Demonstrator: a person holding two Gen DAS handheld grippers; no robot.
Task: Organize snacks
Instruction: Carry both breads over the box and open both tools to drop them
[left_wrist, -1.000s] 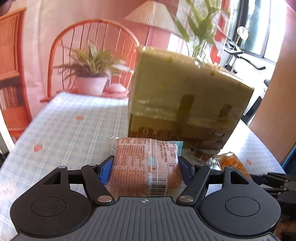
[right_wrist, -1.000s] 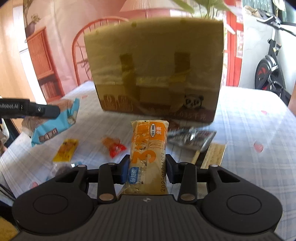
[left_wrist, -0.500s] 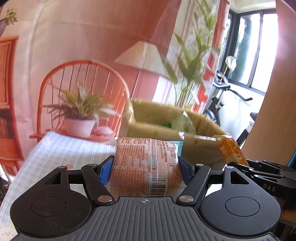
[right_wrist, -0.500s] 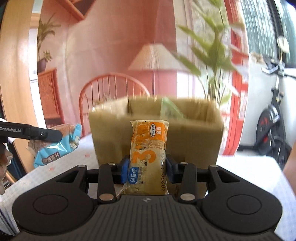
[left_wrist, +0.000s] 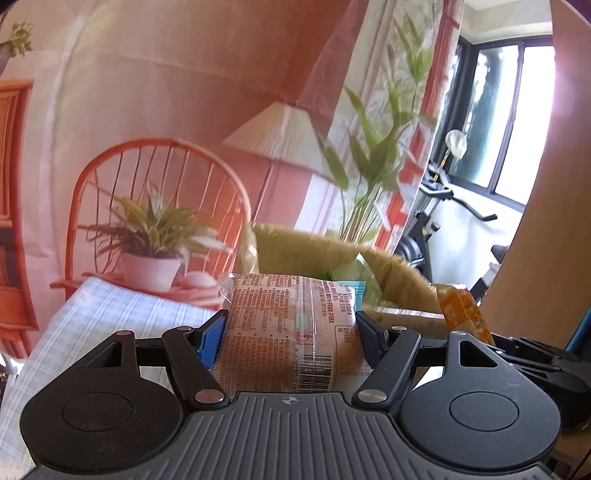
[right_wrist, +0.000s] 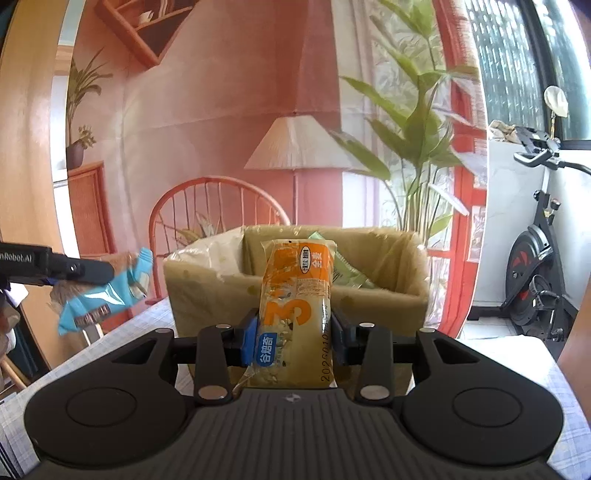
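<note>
My left gripper (left_wrist: 291, 328) is shut on a wide brown-and-blue snack packet (left_wrist: 291, 332), held up in front of the open cardboard box (left_wrist: 317, 254). My right gripper (right_wrist: 293, 332) is shut on a narrow orange-and-yellow snack bar (right_wrist: 297, 310), also raised level with the box (right_wrist: 388, 291) rim. Inside the box lies a green packet (right_wrist: 343, 273). In the right wrist view the left gripper (right_wrist: 77, 271) shows at the far left with its blue packet (right_wrist: 107, 291). In the left wrist view the orange bar (left_wrist: 463, 314) and the right gripper (left_wrist: 524, 354) show at the right.
The box stands on a table with a blue checked cloth (left_wrist: 110, 314). Behind it is a printed backdrop with an orange chair (right_wrist: 218, 206), a lamp and plants. An exercise bike (right_wrist: 535, 280) stands at the right. The table surface below is mostly hidden.
Both grippers have risen with their packets from near the tabletop to the box's rim. The loose snacks on the table have dropped out of view, and the box's inside now shows.
</note>
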